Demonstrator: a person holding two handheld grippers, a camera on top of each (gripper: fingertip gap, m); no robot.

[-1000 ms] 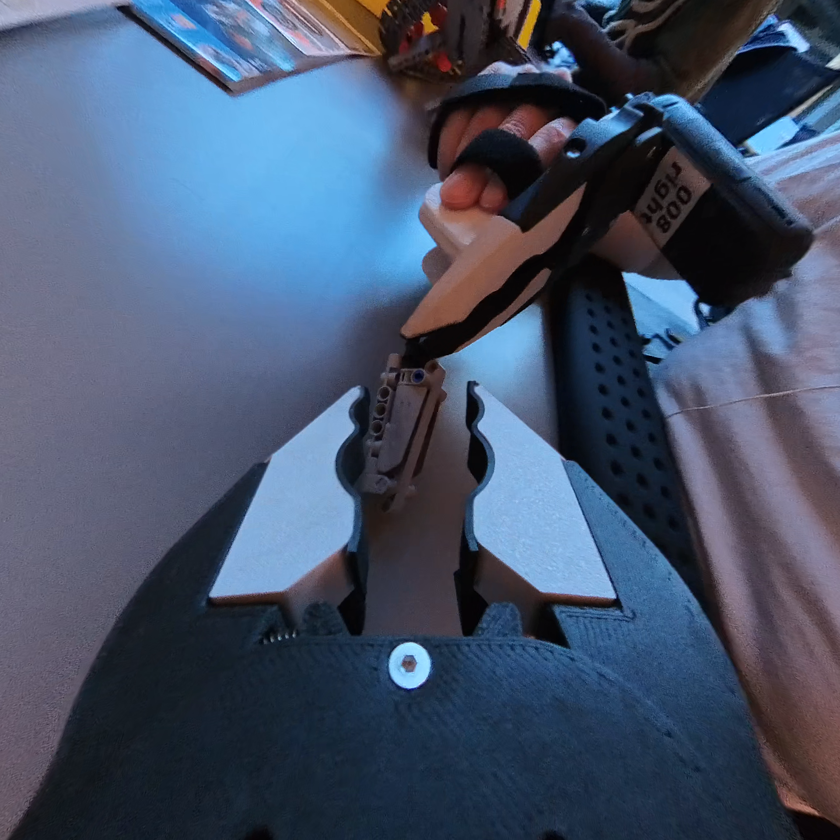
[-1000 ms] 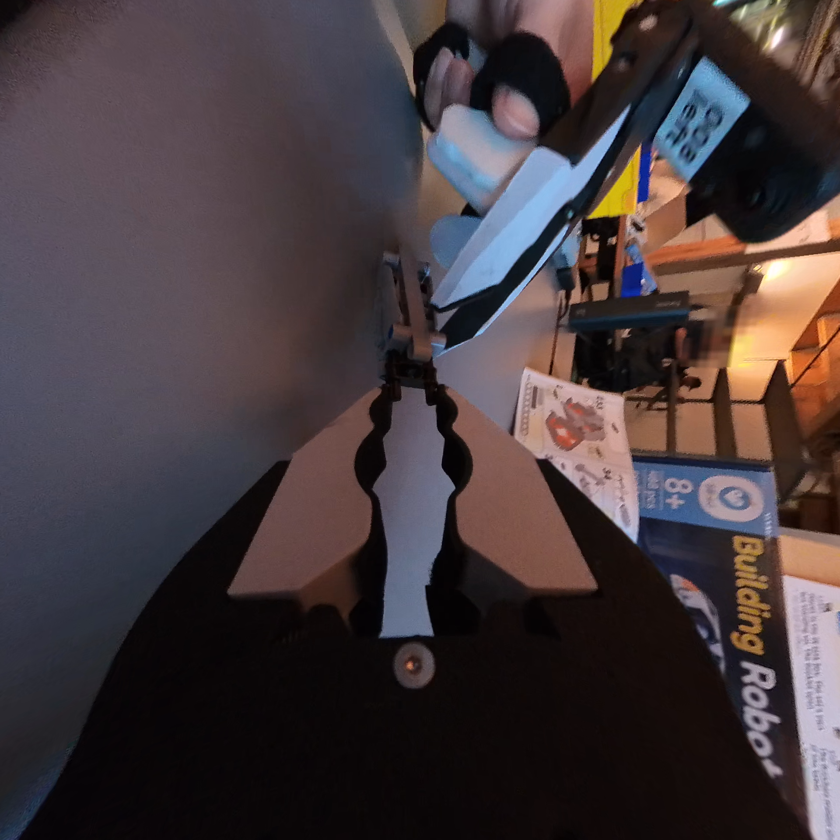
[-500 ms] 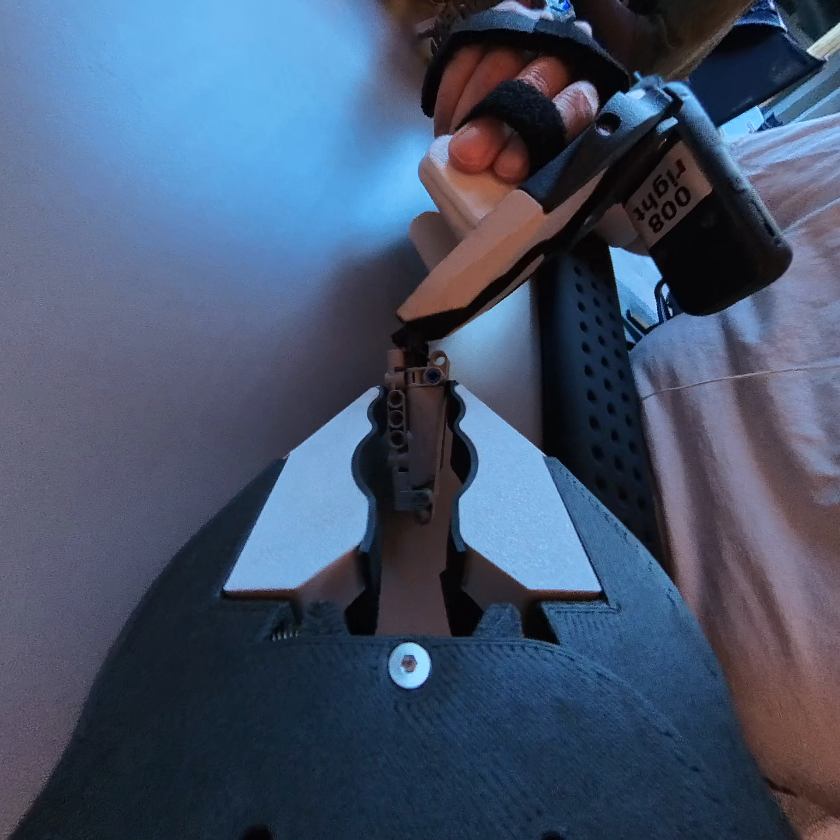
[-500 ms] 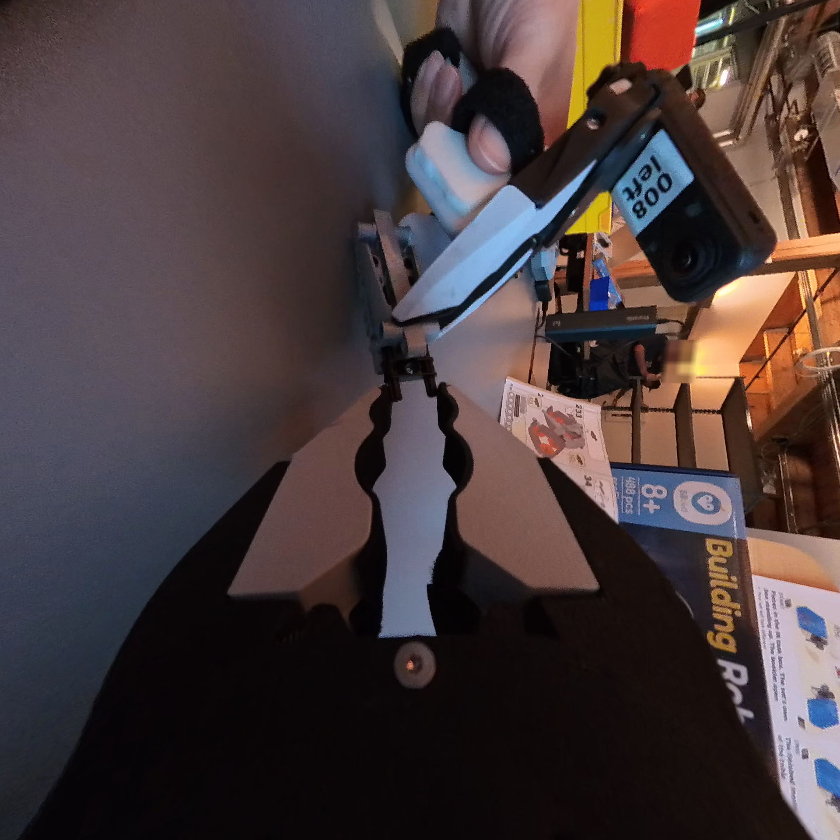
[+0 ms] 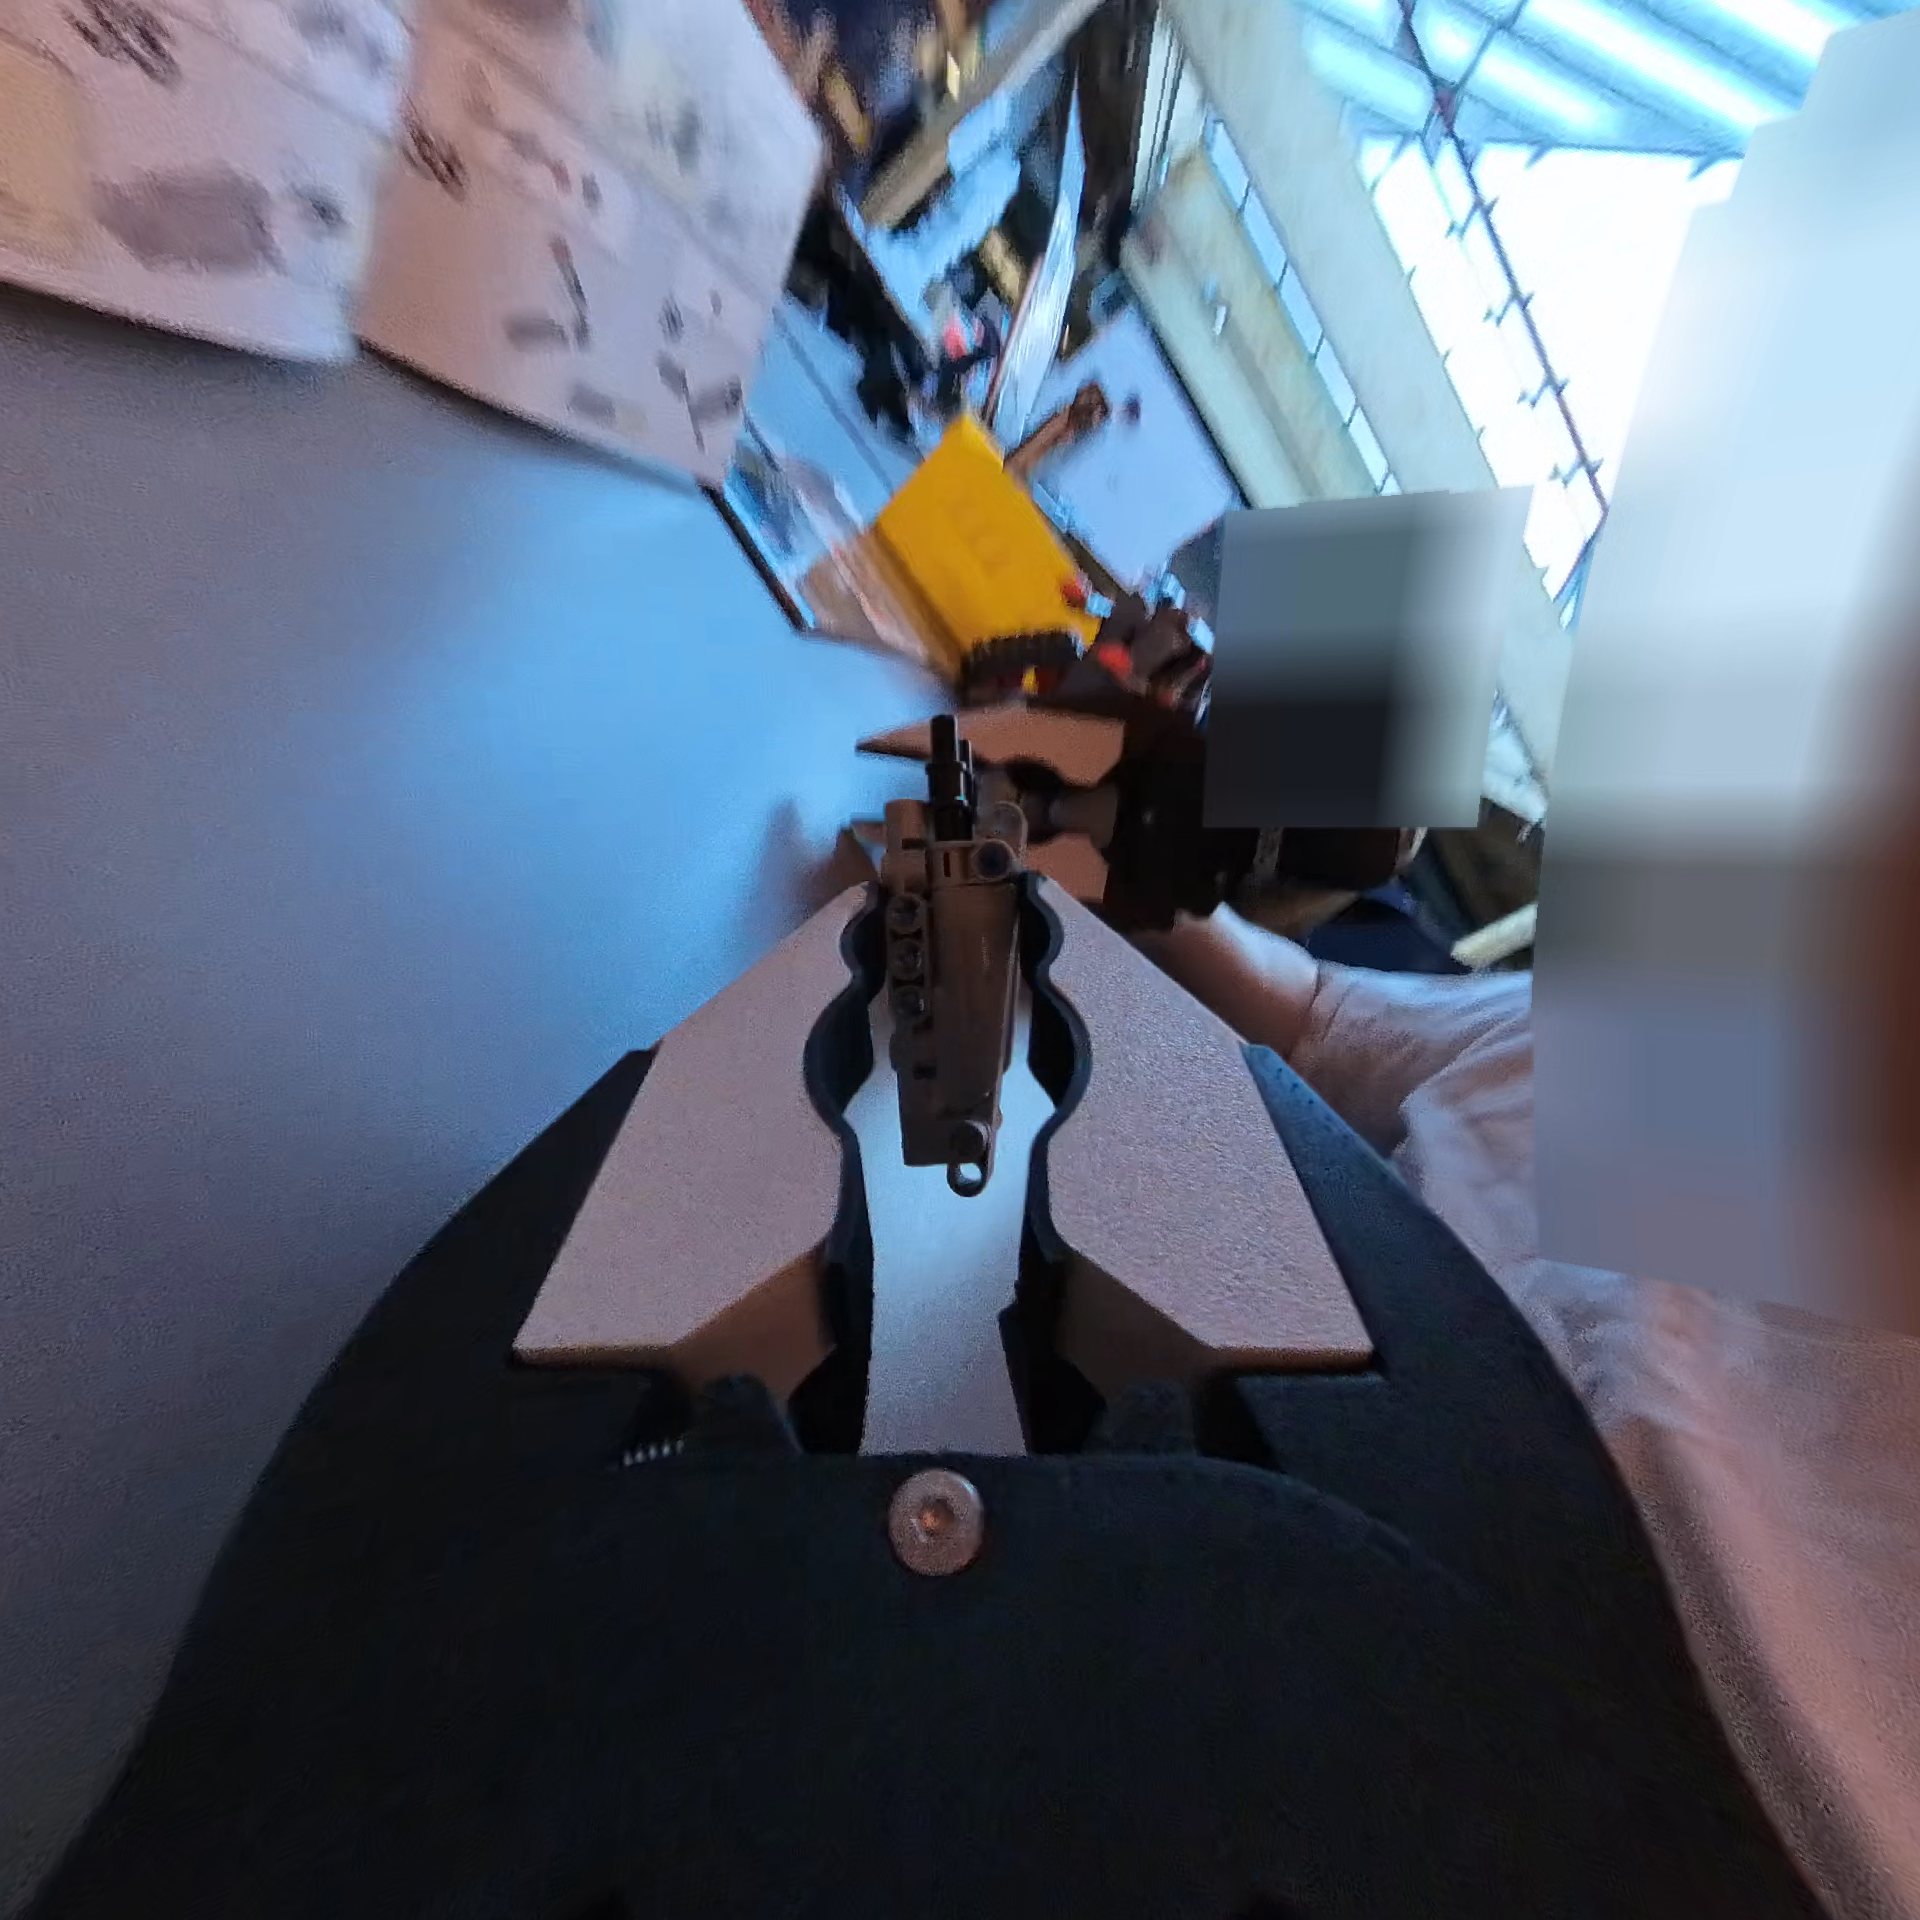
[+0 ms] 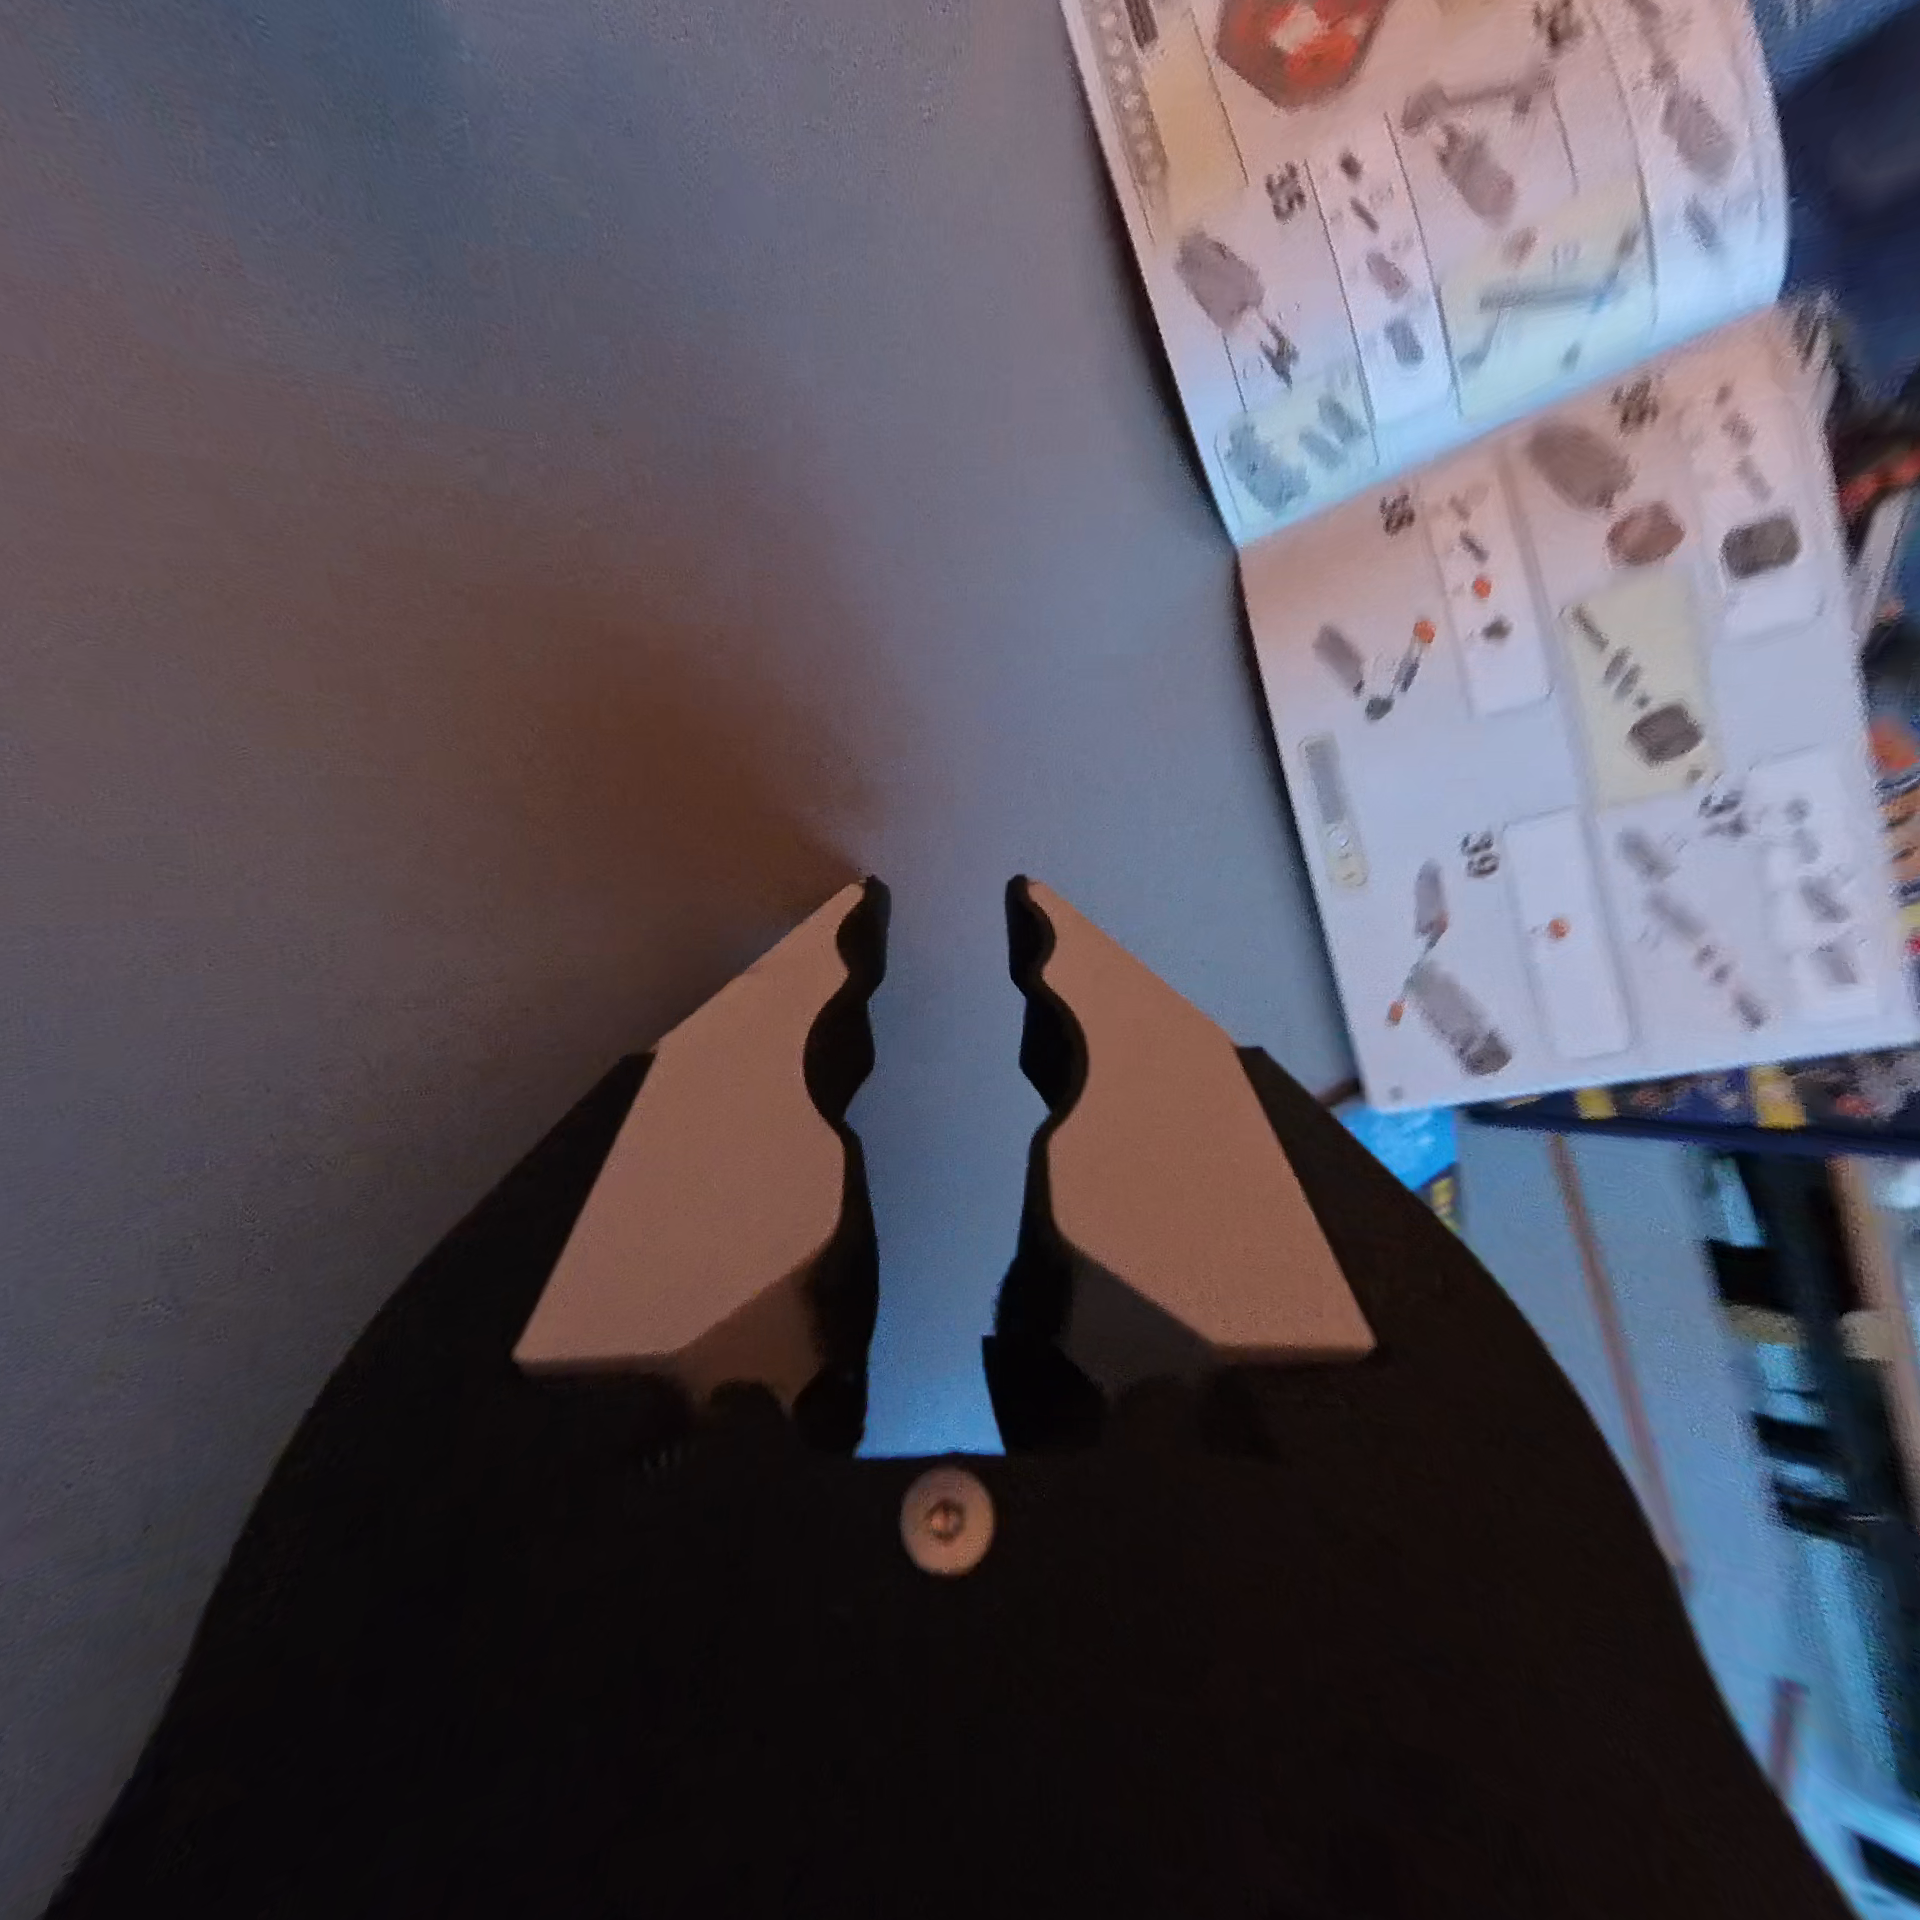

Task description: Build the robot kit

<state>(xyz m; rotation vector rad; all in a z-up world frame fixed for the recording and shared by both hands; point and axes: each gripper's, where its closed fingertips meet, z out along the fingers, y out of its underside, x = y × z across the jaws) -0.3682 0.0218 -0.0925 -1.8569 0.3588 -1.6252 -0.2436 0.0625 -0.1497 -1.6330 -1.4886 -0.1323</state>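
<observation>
My left gripper [image 5: 948,896] is shut on a small grey building-toy assembly [image 5: 951,1013] with a row of holes and a black pin sticking out past the fingertips. It holds the piece above the grey table [image 5: 364,831]. My right gripper [image 6: 945,888] is open and empty above the grey table [image 6: 520,416], its tips apart with bare table between them. It also shows in the left wrist view [image 5: 997,790], just beyond the held assembly, with its fingers apart.
An open instruction booklet [image 6: 1558,582] lies on the table to the right of my right gripper, on a blue box [image 6: 1662,1091]. In the left wrist view, the booklet pages [image 5: 416,208], a yellow box [image 5: 977,551] and a person's pinkish sleeve [image 5: 1455,1143] show. My hands' fingertips stand some 15 cm from each other.
My left gripper closed on the grey assembly that my right gripper held. My right gripper let go, opened and drew away. Both views swung toward the booklet side.
</observation>
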